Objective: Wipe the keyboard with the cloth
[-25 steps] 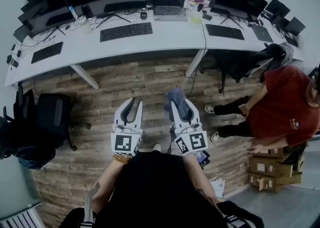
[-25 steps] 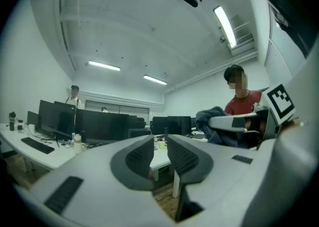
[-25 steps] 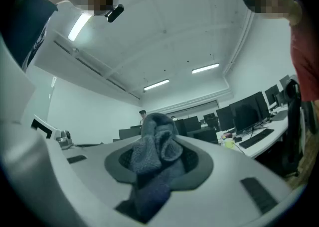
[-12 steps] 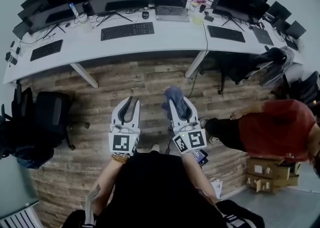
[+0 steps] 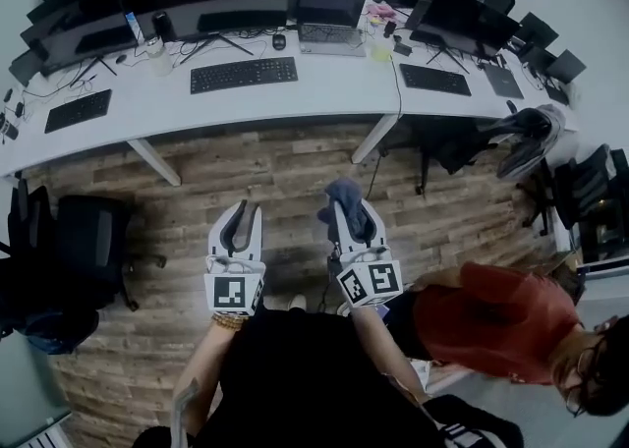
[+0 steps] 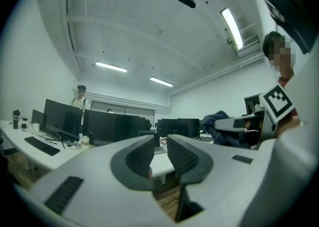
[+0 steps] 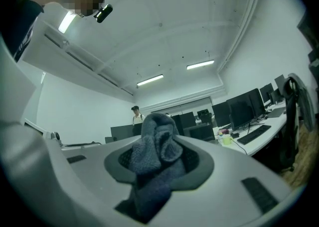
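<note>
In the head view both grippers are held level over the wooden floor, well short of the white desk [image 5: 324, 92]. My right gripper [image 5: 343, 200] is shut on a bunched blue-grey cloth [image 5: 343, 189]. In the right gripper view the cloth [image 7: 157, 154] fills the gap between the jaws and sticks out past their tips. My left gripper [image 5: 243, 208] is shut and holds nothing; its pads [image 6: 144, 154] stand almost together. A black keyboard [image 5: 243, 74] lies on the desk straight ahead, far from both grippers.
Two more black keyboards [image 5: 440, 79] [image 5: 77, 110], monitors and a laptop [image 5: 329, 19] are on the desk. A person in a red shirt [image 5: 491, 323] stands close at my right. A black office chair [image 5: 84, 245] is at the left, and desk legs [image 5: 373, 139] ahead.
The person in red has walked from the right side down to the lower right, close beside my right gripper. Both grippers have shifted slightly with me; the cloth stays gripped.
</note>
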Demonstrator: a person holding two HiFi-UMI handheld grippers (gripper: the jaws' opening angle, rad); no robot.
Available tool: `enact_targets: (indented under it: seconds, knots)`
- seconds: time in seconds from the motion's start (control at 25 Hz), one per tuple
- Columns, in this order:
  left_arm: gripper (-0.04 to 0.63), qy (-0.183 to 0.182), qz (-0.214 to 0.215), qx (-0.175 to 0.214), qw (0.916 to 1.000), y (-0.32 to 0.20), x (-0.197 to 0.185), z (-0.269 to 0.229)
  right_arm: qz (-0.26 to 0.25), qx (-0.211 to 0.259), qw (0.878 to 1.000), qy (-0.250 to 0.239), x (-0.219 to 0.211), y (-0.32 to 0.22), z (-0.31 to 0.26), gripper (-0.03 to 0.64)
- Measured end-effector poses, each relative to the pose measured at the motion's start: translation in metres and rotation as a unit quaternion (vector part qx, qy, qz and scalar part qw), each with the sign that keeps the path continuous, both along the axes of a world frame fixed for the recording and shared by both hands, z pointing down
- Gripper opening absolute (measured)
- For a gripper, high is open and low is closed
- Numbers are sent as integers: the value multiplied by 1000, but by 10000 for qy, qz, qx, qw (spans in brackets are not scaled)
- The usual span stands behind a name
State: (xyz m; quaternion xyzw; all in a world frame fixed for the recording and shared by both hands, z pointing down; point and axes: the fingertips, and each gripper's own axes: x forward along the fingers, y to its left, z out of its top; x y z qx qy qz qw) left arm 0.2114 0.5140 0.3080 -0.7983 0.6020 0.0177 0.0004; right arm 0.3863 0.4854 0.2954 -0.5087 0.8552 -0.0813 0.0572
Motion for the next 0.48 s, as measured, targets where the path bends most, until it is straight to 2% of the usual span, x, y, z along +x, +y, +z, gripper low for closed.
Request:
enact_targets:
  seconds: [0.24,0.48]
  knots:
    - [86,218,63,-15,9997,-35,-57,-2,237,-38,9996,124,-43,-33,-9,124]
    - [85,395,151,-168,9990,-70,-140,11,727,-194,9969,231,-93,-72,-1,124]
